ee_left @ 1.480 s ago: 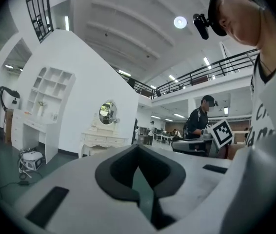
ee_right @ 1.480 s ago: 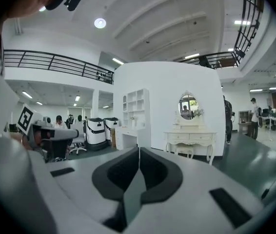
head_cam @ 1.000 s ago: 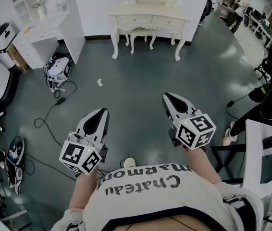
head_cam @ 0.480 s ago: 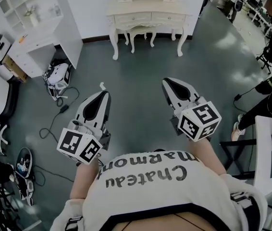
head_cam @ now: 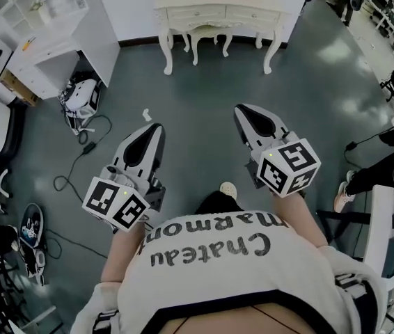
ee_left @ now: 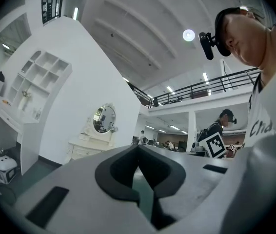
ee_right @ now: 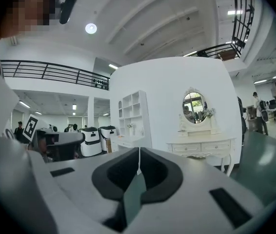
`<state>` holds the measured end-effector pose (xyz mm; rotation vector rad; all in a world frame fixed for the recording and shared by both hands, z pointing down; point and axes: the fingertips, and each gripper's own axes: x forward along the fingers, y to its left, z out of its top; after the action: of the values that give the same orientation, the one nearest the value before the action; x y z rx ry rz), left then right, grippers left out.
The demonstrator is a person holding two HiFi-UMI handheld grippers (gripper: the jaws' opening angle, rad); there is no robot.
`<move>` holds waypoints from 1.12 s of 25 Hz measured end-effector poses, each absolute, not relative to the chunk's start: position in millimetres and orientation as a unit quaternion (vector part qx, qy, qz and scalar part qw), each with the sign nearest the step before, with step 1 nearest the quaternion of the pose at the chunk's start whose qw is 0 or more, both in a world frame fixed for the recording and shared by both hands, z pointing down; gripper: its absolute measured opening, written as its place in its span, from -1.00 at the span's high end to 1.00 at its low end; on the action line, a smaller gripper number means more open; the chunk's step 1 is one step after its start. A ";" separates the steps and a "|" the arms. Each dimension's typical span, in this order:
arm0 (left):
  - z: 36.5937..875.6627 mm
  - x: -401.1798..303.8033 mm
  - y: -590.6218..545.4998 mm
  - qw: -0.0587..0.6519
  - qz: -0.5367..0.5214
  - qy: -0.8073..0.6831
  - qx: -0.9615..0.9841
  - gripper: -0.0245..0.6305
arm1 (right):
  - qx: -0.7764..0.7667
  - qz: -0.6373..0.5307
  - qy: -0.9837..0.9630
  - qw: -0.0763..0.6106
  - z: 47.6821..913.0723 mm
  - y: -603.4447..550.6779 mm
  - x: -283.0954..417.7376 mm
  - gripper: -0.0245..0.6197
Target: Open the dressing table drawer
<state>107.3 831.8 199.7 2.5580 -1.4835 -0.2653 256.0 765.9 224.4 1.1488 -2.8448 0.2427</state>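
The cream dressing table (head_cam: 218, 12) stands against the far wall, its two drawers (head_cam: 200, 12) shut. It also shows in the left gripper view (ee_left: 87, 147) under its oval mirror (ee_left: 104, 118), and in the right gripper view (ee_right: 204, 147). My left gripper (head_cam: 156, 126) and right gripper (head_cam: 239, 108) are held level over the grey floor, well short of the table. Both point toward it. Each is shut with nothing between its jaws, as seen in the left gripper view (ee_left: 139, 146) and the right gripper view (ee_right: 139, 150).
A stool (head_cam: 207, 44) sits under the dressing table. A white shelf unit (head_cam: 51, 26) stands at the left, with a small white machine (head_cam: 82, 96) and cables (head_cam: 79, 158) on the floor. A paper scrap (head_cam: 145, 115) lies ahead. A desk (head_cam: 392, 235) is at right.
The person has walked forward, carrying both grippers along. The dressing table and floor clutter have slid nearer in the head view. Both grippers stay shut.
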 end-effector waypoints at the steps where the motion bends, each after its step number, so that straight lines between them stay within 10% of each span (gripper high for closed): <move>1: 199.7 107.1 820.8 0.087 -0.090 -0.504 0.854 0.85 | 0.367 0.079 -0.926 0.032 224.4 752.2 254.9 0.84; 28: 217.8 171.0 554.4 0.099 -0.079 -0.561 0.818 0.85 | 0.288 0.095 -0.951 0.052 241.6 467.5 297.9 0.84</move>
<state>171.0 554.4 217.8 2.4199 -1.6575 -0.2324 297.9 467.5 241.6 0.8769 -2.8945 0.2885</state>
